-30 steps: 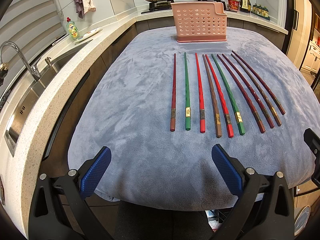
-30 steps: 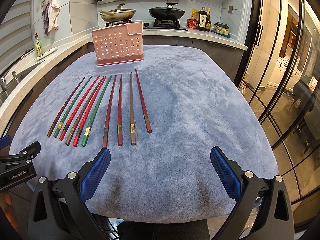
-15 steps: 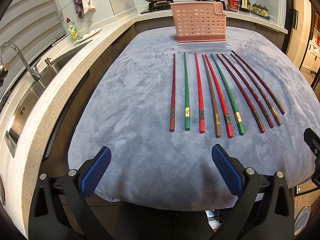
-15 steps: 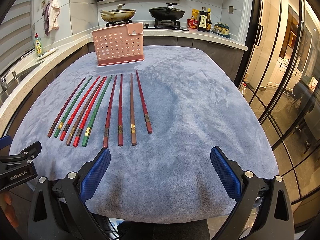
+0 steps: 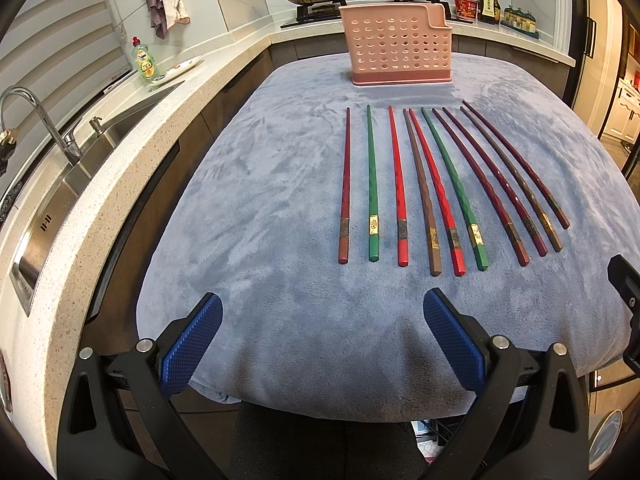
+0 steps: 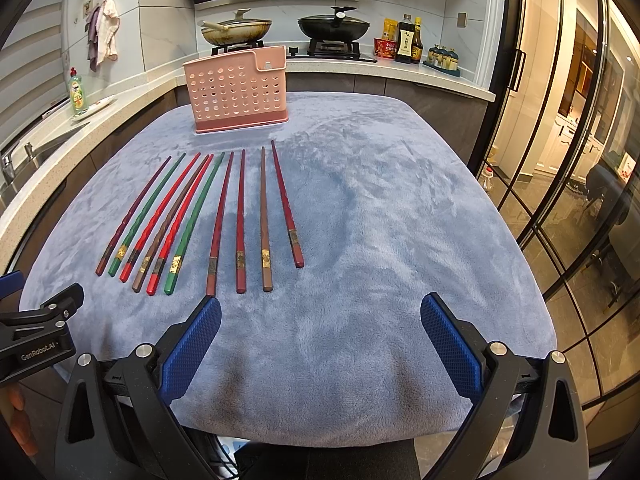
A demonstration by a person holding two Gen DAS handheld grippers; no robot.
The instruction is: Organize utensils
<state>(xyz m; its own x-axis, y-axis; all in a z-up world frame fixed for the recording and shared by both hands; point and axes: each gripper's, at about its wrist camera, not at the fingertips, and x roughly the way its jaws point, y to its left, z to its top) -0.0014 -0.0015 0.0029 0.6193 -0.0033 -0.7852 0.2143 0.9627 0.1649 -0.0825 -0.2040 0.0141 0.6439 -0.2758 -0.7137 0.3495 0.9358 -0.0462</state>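
Several chopsticks point(image 5: 436, 184) in dark red, green, red and brown lie side by side on a grey-blue cloth point(image 5: 260, 200), thick ends toward me. They also show in the right wrist view point(image 6: 216, 216). A pink perforated utensil holder point(image 5: 396, 46) stands upright at the cloth's far end, also seen in the right wrist view point(image 6: 238, 90). My left gripper point(image 5: 322, 340) is open and empty near the cloth's front edge, short of the chopsticks. My right gripper point(image 6: 320, 340) is open and empty at the front edge, to the right of the row.
A stone counter with a sink point(image 5: 60, 192) and tap point(image 5: 44, 120) runs along the left. A dish-soap bottle point(image 5: 143, 60) stands there. Two pans point(image 6: 236, 32) and sauce bottles point(image 6: 406, 40) sit on the back counter. Glass doors point(image 6: 560, 160) stand to the right.
Both grippers have crept slightly forward toward the chopsticks. Nothing on the cloth has moved.
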